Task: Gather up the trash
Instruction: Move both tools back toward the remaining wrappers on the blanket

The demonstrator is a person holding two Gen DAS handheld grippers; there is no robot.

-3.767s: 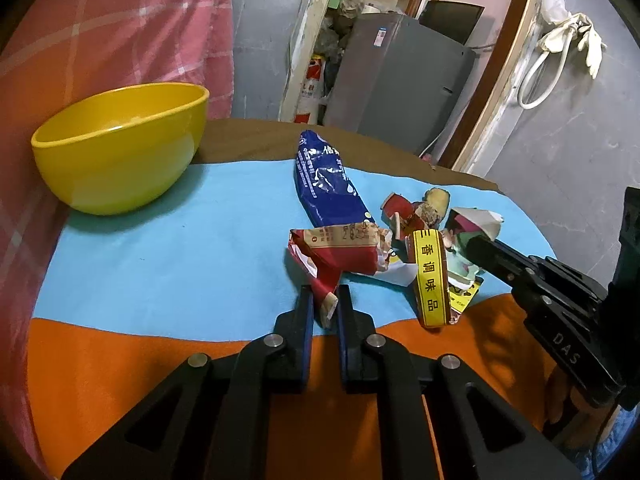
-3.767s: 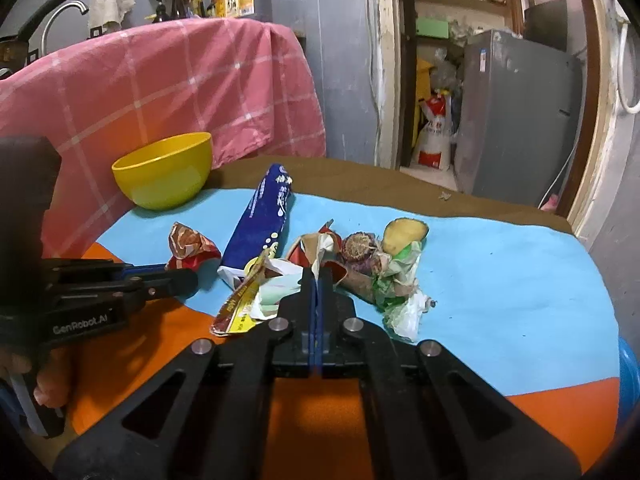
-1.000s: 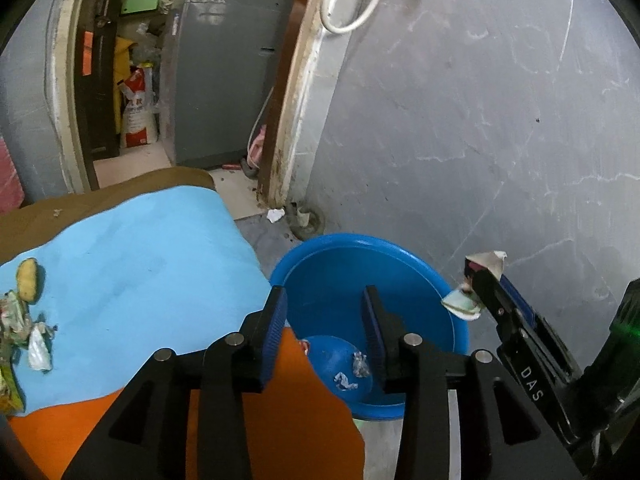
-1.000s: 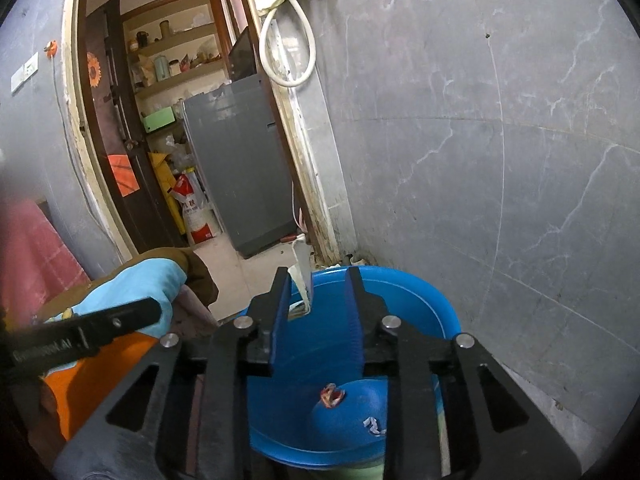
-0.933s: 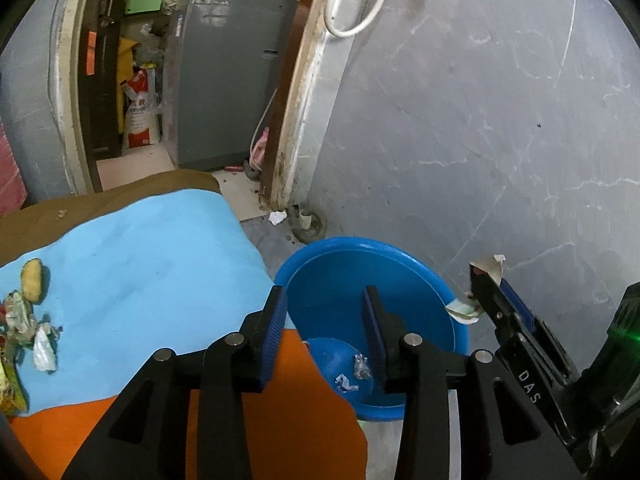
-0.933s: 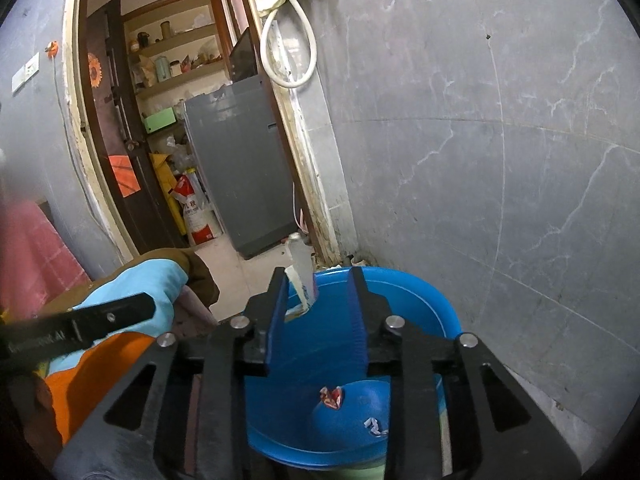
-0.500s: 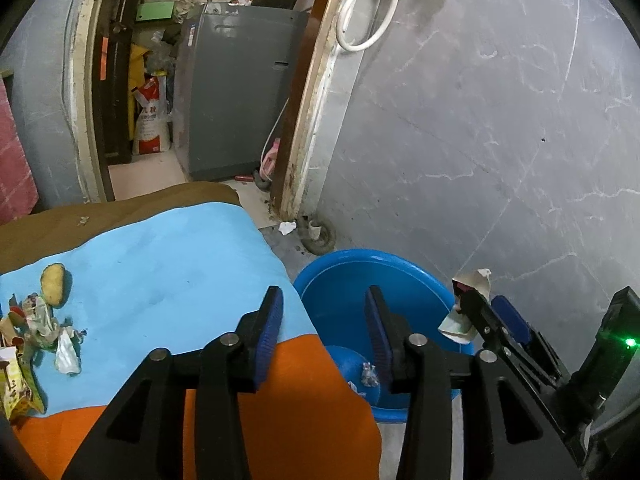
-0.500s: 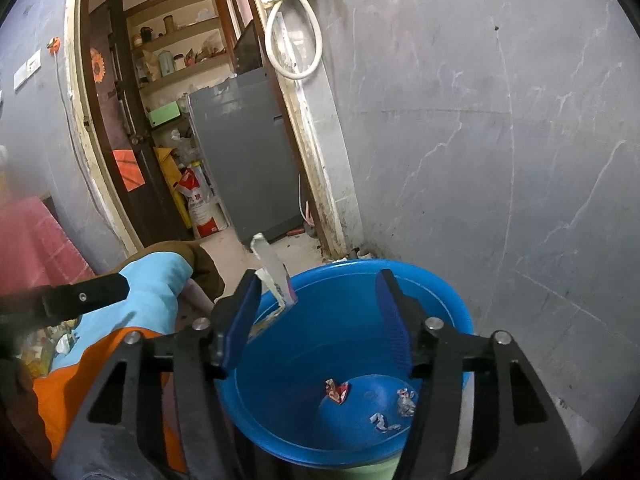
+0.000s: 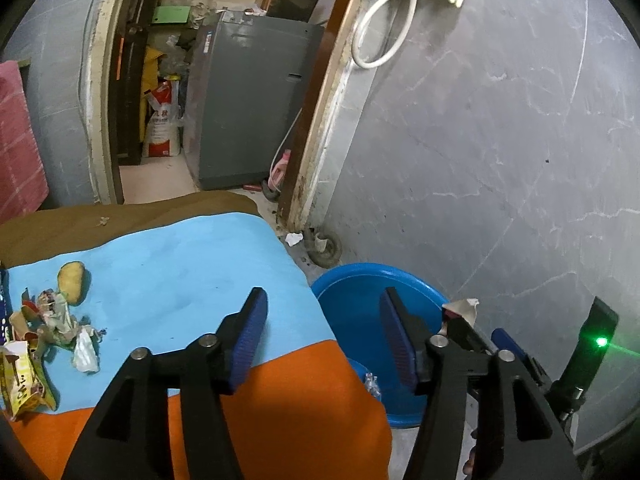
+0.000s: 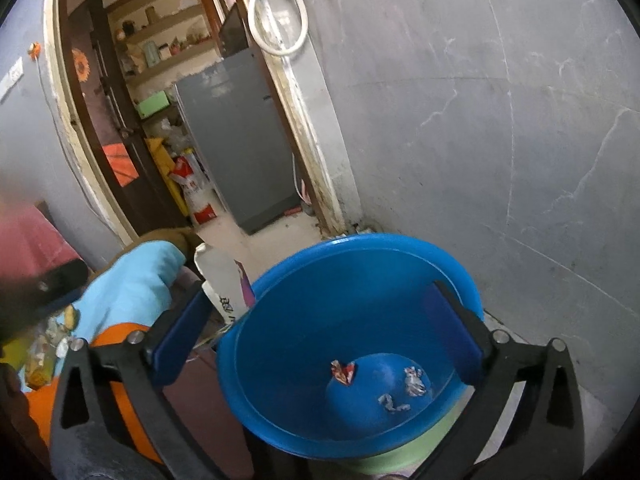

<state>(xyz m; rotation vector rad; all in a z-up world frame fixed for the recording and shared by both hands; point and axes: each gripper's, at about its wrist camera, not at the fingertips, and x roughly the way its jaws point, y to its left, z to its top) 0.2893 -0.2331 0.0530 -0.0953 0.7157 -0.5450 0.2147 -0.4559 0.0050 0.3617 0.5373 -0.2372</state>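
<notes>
My right gripper (image 10: pixel 320 312) is wide open over the blue basin (image 10: pixel 360 248). A white wrapper (image 10: pixel 222 280) clings to its left finger at the basin's rim. Several crumpled scraps (image 10: pixel 344 372) lie in the basin's bottom. My left gripper (image 9: pixel 324 332) is open and empty, above the table's right edge and the basin (image 9: pixel 360 292). A pile of wrappers (image 9: pixel 44 328) and a yellowish scrap (image 9: pixel 71 276) lie on the blue cloth (image 9: pixel 168 264) at the left. The right gripper's tip with the wrapper (image 9: pixel 460 308) shows in the left wrist view.
The orange cloth (image 9: pixel 280 412) covers the table's near edge. A grey marbled wall (image 9: pixel 500 140) stands right behind the basin. A doorway with a grey cabinet (image 9: pixel 248 100) and a sack (image 9: pixel 160 128) opens at the back. A hose (image 9: pixel 384 20) hangs on the door frame.
Both grippers have opened wide. The white wrapper has slipped from between the right fingers and now hangs on the left finger by the basin's rim. Both views pulled back slightly.
</notes>
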